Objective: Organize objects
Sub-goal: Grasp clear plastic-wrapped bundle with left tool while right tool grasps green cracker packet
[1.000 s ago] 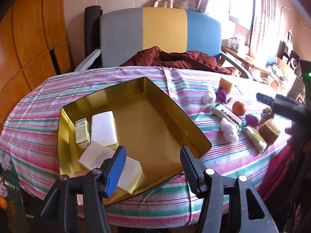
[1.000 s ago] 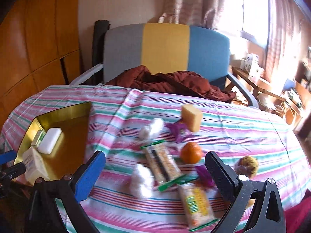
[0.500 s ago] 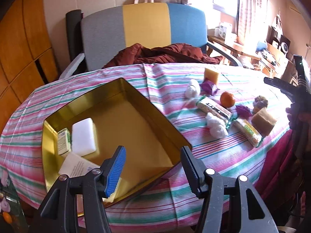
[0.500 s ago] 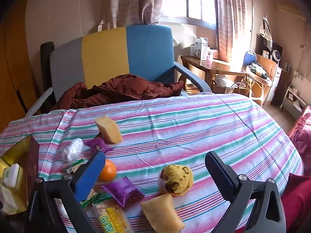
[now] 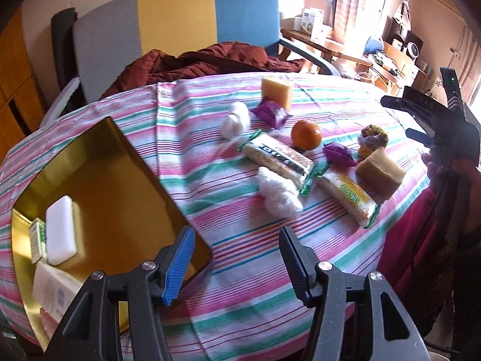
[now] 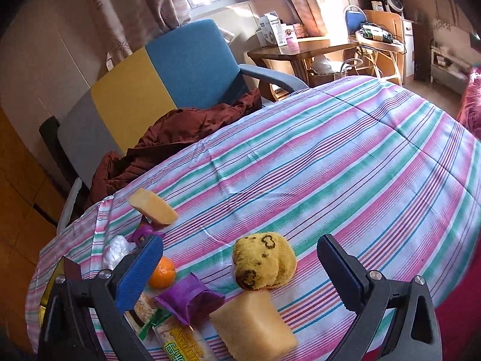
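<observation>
My left gripper (image 5: pixel 236 240) is open and empty above the striped tablecloth (image 5: pixel 240 270), just right of the gold tray (image 5: pixel 114 186). The tray holds a white block (image 5: pixel 60 230), a green box (image 5: pixel 37 239) and a white carton (image 5: pixel 51 288). Loose on the cloth lie an orange (image 5: pixel 306 134), two snack bars (image 5: pixel 276 156), white wads (image 5: pixel 278 194), purple packets (image 5: pixel 270 112) and a yellow sponge (image 5: pixel 276 91). My right gripper (image 6: pixel 240 243) stands wide open. A yellow patterned cloth ball (image 6: pixel 264 260) and a tan sponge (image 6: pixel 255 325) lie between its fingers, untouched.
A grey, yellow and blue chair (image 5: pixel 180 24) with a brown jacket (image 5: pixel 210 63) stands behind the table. A wooden side table (image 6: pixel 300 51) with boxes is at the back right. A person's red clothing (image 5: pixel 421 240) is at the table's right edge.
Both views have swung to the right. The left gripper moved from over the tray towards the loose items. The right gripper rolled and now frames the cloth ball and tan sponge.
</observation>
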The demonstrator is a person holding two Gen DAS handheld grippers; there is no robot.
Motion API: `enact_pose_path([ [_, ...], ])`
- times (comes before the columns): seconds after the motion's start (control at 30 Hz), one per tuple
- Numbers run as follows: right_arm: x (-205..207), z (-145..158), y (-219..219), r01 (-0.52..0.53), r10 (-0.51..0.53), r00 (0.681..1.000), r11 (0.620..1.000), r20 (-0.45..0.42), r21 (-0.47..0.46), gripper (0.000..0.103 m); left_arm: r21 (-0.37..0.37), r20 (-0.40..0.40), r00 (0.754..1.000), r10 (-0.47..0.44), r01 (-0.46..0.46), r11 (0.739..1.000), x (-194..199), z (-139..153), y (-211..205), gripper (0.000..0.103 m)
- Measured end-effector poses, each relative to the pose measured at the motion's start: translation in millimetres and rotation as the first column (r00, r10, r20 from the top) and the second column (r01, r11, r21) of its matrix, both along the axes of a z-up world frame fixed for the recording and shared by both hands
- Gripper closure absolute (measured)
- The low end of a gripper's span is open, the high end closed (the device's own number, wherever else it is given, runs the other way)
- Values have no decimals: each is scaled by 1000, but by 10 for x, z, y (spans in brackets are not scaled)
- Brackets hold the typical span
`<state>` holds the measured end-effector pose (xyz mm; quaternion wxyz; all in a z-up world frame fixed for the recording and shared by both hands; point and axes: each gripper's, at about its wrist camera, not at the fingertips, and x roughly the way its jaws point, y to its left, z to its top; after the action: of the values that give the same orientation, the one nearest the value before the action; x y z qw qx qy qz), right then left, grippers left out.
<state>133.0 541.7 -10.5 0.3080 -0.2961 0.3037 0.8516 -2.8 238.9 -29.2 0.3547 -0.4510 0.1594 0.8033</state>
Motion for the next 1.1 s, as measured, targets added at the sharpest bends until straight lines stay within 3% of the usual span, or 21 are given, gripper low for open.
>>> enact_pose_path([
  [0.33,-84,-58,5,-37,38,999,999,28,-20,0,3,83,996,-43,43,999,-101,-180,510,44],
  [0.6,-114,-73,-10,-59,60,998,998,36,-24,0,-32,113,993,-19,22,999,-338,-431,863,44],
  [0.63,-120,-77,-13,-61,62,997,998,38,-24,0,-39,119,993,-16,20,999,-361,-476,899,45],
  [0.7,-132,-82,-15,-67,68,997,997,41,-25,0,-55,134,991,-12,20,998,-396,-579,936,62],
  [0.73,-141,-87,-18,-70,71,997,997,42,-25,0,-65,148,989,-11,21,998,-406,-642,942,64],
  [0.87,-159,-95,-30,-80,82,995,997,52,-22,0,-66,72,996,-56,61,996,-287,-678,920,65],
  [0.93,-177,-92,-49,-92,93,994,996,53,-19,0,-57,71,996,-61,66,996,-238,-661,892,66],
  [1.1,-300,-72,-206,-184,182,980,983,78,15,0,-79,4,990,-144,144,986,63,-664,747,65],
])
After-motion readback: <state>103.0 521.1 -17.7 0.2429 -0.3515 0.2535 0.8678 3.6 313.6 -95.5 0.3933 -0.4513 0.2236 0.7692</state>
